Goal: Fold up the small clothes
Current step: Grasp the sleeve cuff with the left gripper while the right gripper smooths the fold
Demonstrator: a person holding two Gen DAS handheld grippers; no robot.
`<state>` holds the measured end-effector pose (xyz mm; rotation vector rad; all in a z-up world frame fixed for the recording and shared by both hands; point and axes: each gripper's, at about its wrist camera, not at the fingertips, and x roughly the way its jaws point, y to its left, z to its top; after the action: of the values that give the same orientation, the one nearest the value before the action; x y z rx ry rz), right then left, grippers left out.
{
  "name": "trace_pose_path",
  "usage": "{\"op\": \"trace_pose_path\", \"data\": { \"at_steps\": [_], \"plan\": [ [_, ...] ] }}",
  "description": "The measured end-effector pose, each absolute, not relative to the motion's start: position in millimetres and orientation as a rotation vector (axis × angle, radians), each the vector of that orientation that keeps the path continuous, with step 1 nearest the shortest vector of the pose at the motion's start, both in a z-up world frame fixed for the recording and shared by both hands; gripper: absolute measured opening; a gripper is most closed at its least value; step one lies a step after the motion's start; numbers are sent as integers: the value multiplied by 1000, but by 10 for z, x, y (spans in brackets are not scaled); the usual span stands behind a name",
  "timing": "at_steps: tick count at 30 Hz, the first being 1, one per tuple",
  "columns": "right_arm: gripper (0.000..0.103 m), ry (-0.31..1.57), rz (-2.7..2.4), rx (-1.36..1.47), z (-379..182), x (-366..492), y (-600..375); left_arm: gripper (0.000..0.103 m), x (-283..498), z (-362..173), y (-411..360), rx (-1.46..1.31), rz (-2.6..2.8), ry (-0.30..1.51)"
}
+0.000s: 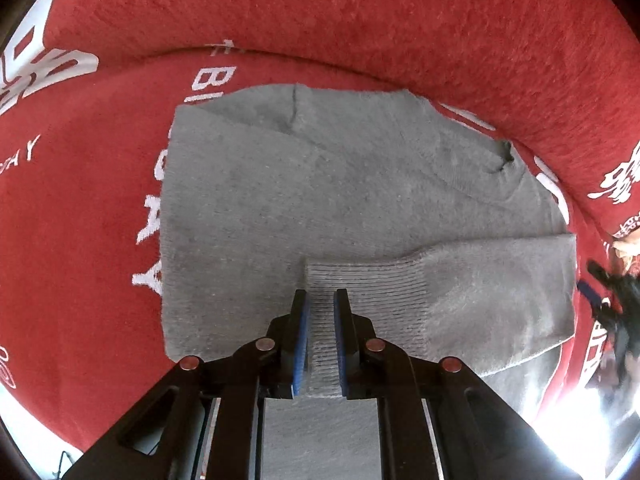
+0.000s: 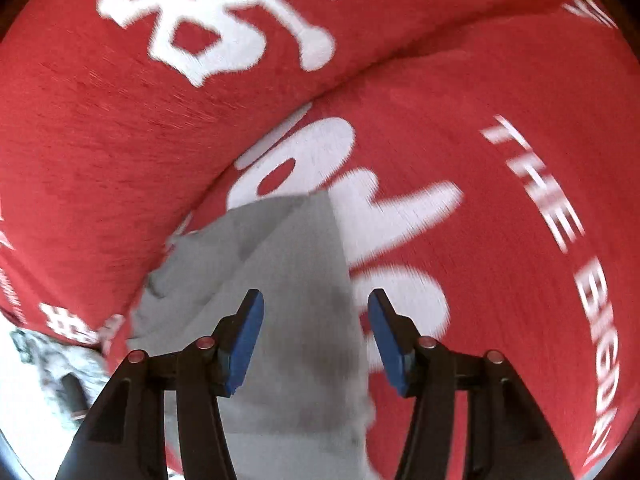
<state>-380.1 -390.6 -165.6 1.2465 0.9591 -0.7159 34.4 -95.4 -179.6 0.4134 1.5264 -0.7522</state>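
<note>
Two views take in one red blanket, printed with white lettering and spread wide across every edge of both frames; whether a tabletop or a bed lies under it cannot be told. On it, filling the middle of the left wrist view, lies the grey sweater, mostly flat, with a small dark hole or pucker toward its upper right edge. Its sleeve is folded in from the right of the frame and runs leftward across the lower body, so the sleeve's long axis lies crosswise to the left tongs. The ribbed cuff ends that sleeve at lower centre.

Those left tongs point steeply down and are nearly closed, their blue pads pinching the ribbed cuff between them. Judging from this, the left hand is the one that governs the next move: the cuff lies straight ahead of it, and the sleeve would have to be laid along the body rather than dragged off it.

In the right wrist view, blurred by motion, the right tongs stand roughly half open with nothing gripped. A grey edge of the garment lies beneath and between the pads, untouched as far as the blur allows, running from bottom centre up to a point at mid frame.
</note>
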Motion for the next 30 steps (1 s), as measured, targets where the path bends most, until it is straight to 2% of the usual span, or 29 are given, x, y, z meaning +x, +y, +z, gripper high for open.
{"op": "trace_pose_path", "data": {
  "at_steps": [1,2,3,4,7,11,13,22,25,30],
  "plan": [
    [59,989,-722,1227,-1702,-3722,-3950,14,335,-1790,-960,418,-747,1521],
    [42,1038,-724,1198,-1763,-3627,-3980,14,332,-1784,-964,418,-745,1518],
    [18,1081,-715,1156,-1793,-3538,-3987,14,330,-1775,-964,417,-743,1515],
    [8,1096,-706,1130,-1779,-3492,-3982,14,331,-1750,-963,415,-742,1509],
    [8,1053,-737,1089,-1675,-3524,-3992,14,340,-1700,-974,419,-749,1483],
    [8,981,-773,1247,-1881,-3848,-4070,14,406,-1691,-1002,415,-735,1477],
    [9,984,-778,1230,-1863,-3808,-4069,14,443,-1656,-995,406,-731,1468],
    [10,986,-811,1089,-1269,-3875,-3712,14,307,-1472,-941,447,-831,1451],
    [10,1024,-723,1047,-1186,-3790,-3457,14,145,-1597,-981,503,-836,1467],
    [9,1173,-689,1060,-1556,-3739,-3166,14,37,-1800,-953,556,-787,1443]
  ]
}}
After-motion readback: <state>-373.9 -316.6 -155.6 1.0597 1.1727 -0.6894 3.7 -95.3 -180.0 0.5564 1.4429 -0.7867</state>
